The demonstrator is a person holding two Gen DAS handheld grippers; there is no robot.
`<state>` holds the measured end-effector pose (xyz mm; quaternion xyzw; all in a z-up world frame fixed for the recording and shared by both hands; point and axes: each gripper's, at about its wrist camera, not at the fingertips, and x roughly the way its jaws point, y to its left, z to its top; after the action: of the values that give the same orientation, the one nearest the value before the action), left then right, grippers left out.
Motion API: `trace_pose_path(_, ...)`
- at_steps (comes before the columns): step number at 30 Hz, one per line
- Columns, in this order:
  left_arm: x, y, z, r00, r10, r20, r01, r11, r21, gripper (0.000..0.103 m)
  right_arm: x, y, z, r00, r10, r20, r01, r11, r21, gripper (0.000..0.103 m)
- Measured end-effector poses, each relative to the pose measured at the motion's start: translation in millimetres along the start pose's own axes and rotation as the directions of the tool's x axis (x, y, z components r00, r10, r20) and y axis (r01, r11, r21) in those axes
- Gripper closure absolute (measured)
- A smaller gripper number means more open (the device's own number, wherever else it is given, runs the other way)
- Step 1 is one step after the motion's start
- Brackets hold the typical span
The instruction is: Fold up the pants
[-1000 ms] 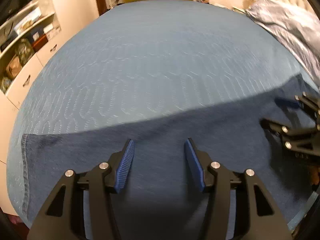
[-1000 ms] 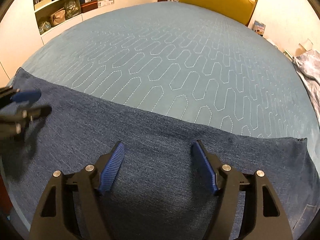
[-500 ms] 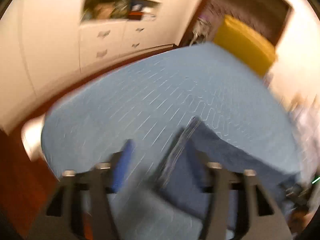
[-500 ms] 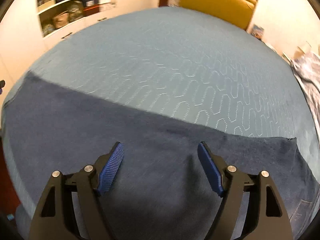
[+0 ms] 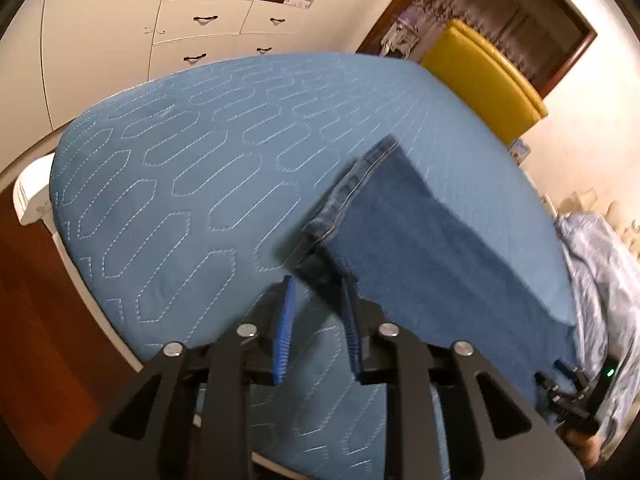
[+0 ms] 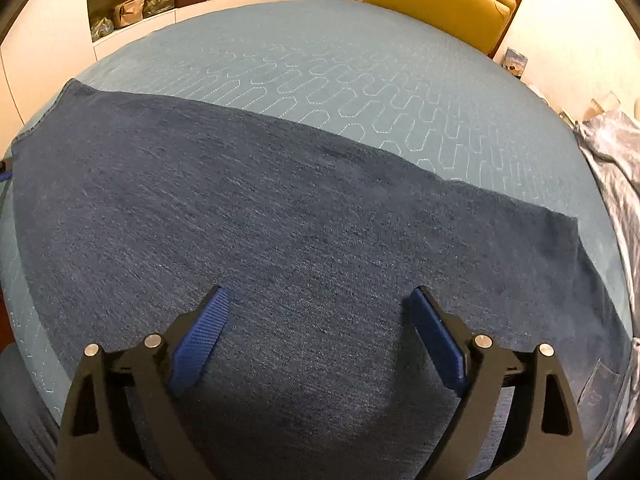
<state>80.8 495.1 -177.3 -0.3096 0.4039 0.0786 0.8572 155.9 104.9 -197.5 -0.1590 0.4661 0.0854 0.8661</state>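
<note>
I am working the lengthwise fold: the pants (image 6: 280,216) are lying flat across the bed (image 6: 360,60), stretching ahead of both tools. My left tool (image 5: 316,300) is narrowed around the hem (image 5: 352,188) corner just ahead of it, though I cannot tell whether the pads are truly pinching denim. My right tool (image 6: 320,320) is hovering wide open and empty over the cloth's middle. Next, I judge, I need a firm left grip, then to carry the hem toward the waist end.
</note>
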Motion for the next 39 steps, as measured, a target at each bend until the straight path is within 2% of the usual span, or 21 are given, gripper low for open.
trace_pose_path(2, 0, 2, -1, 0.999, 0.032, 0.001, -0.032, 0.999, 0.014, 0.077, 1, -1, -2, 1.000, -0.008, 0.005, 0.008, 1.000, -0.007, 0.014)
trace_pose_path(7, 10, -2, 6, 1.000, 0.024, 0.011, -0.024, 0.999, 0.047, 0.078, 6, -9, -5, 1.000, 0.020, 0.007, -0.021, 1.000, 0.019, 0.013)
trace_pose_path(13, 8, 15, 7, 0.999, -0.044, 0.001, 0.044, 0.999, 0.009, 0.085, 9, -19, -9, 0.999, 0.034, 0.008, -0.034, 0.999, 0.015, 0.012)
trace_pose_path(14, 7, 20, 7, 0.997, -0.073, -0.001, 0.073, 0.997, -0.009, 0.097, 9, -21, -9, 0.999, 0.035, 0.009, -0.035, 0.999, 0.013, 0.012)
trace_pose_path(15, 5, 25, 6, 0.997, -0.078, -0.002, 0.078, 0.997, -0.017, 0.103, 9, -21, -9, 0.999, 0.036, 0.009, -0.036, 0.999, 0.011, 0.012)
trace_pose_path(18, 0, 48, 12, 0.993, -0.121, 0.009, 0.122, 0.989, -0.087, 0.103, 12, -24, -11, 0.999, 0.047, 0.010, -0.047, 0.999, 0.013, 0.012)
trace_pose_path(22, -15, 60, 19, 0.993, -0.112, 0.049, 0.117, 0.987, -0.110, 0.103, 8, -14, -15, 0.998, 0.054, 0.010, -0.055, 0.998, 0.021, 0.012)
trace_pose_path(24, -18, 54, 19, 0.993, -0.114, 0.038, 0.117, 0.989, -0.087, 0.086, 8, -15, -15, 0.998, 0.057, 0.004, -0.057, 0.998, 0.027, 0.012)
trace_pose_path(25, -14, 47, 16, 0.992, -0.128, 0.012, 0.129, 0.989, -0.072, 0.068, 7, -14, -16, 0.998, 0.058, 0.004, -0.058, 0.998, 0.024, 0.012)
trace_pose_path(28, -1, 32, 5, 0.996, -0.081, -0.042, 0.079, 0.996, -0.031, 0.069, 6, -14, -15, 0.998, 0.057, 0.001, -0.057, 0.998, 0.010, 0.012)
trace_pose_path(31, 4, 14, 1, 1.000, 0.021, -0.015, -0.020, 0.999, 0.043, 0.079, 5, -14, -16, 0.999, 0.054, 0.001, -0.054, 0.999, -0.004, 0.012)
trace_pose_path(32, 5, 10, 1, 0.999, 0.031, -0.010, -0.030, 0.998, 0.055, 0.083, 5, -15, -17, 0.998, 0.056, 0.000, -0.056, 0.998, -0.001, 0.012)
trace_pose_path(34, 10, -2, 1, 0.999, 0.021, -0.026, -0.019, 0.997, 0.072, 0.083, 5, -15, -19, 0.998, 0.060, 0.002, -0.060, 0.998, 0.003, 0.012)
trace_pose_path(36, 14, -12, 1, 0.998, 0.062, -0.024, -0.059, 0.994, 0.095, 0.083, 5, -15, -20, 0.998, 0.059, 0.004, -0.059, 0.998, 0.006, 0.012)
trace_pose_path(39, 18, -14, 4, 0.999, 0.040, -0.030, -0.039, 0.998, 0.039, 0.083, 4, -15, -23, 0.998, 0.061, 0.007, -0.061, 0.998, 0.009, 0.012)
